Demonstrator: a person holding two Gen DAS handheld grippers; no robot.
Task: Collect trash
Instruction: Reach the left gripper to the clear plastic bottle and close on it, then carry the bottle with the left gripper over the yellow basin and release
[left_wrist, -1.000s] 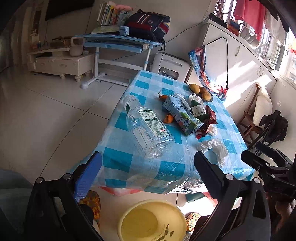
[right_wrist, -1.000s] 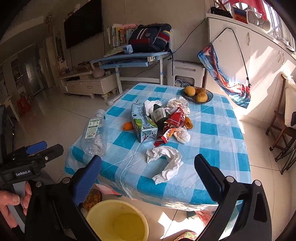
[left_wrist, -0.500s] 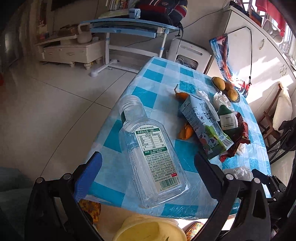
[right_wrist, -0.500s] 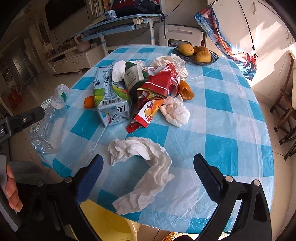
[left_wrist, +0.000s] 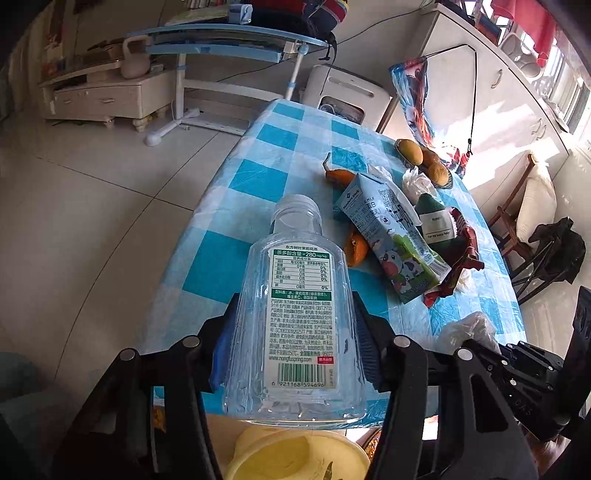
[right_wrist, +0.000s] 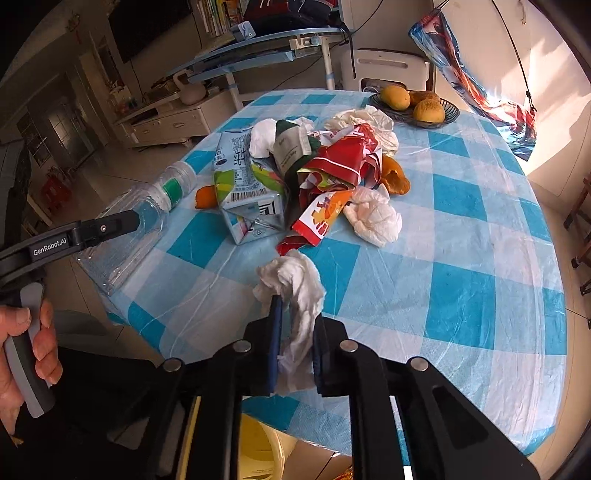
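A clear plastic bottle (left_wrist: 299, 266) lies at the near left edge of the blue checked table (right_wrist: 461, 240). My left gripper (left_wrist: 294, 299) is closing, and its pads press the bottle's two sides. The right gripper (right_wrist: 295, 314) is shut on a long crumpled white tissue (right_wrist: 295, 277) near the front edge. In the right wrist view the bottle (right_wrist: 122, 254) shows under one left finger (right_wrist: 110, 227). More trash is piled mid-table: a milk carton (right_wrist: 247, 192), a red wrapper (right_wrist: 340, 158), a green packet (right_wrist: 291, 147), another tissue ball (right_wrist: 376, 218) and orange peel (right_wrist: 395, 177).
A yellow bin (left_wrist: 295, 458) stands on the floor just below the table's near edge. A bowl of fruit (right_wrist: 448, 117) sits at the far side. Chairs (left_wrist: 517, 221) stand to the right, and a desk (left_wrist: 221, 40) and a low cabinet stand behind.
Both grippers came down to the table. The left one closed around the bottle. The right one closed on the long tissue and bunched it up.
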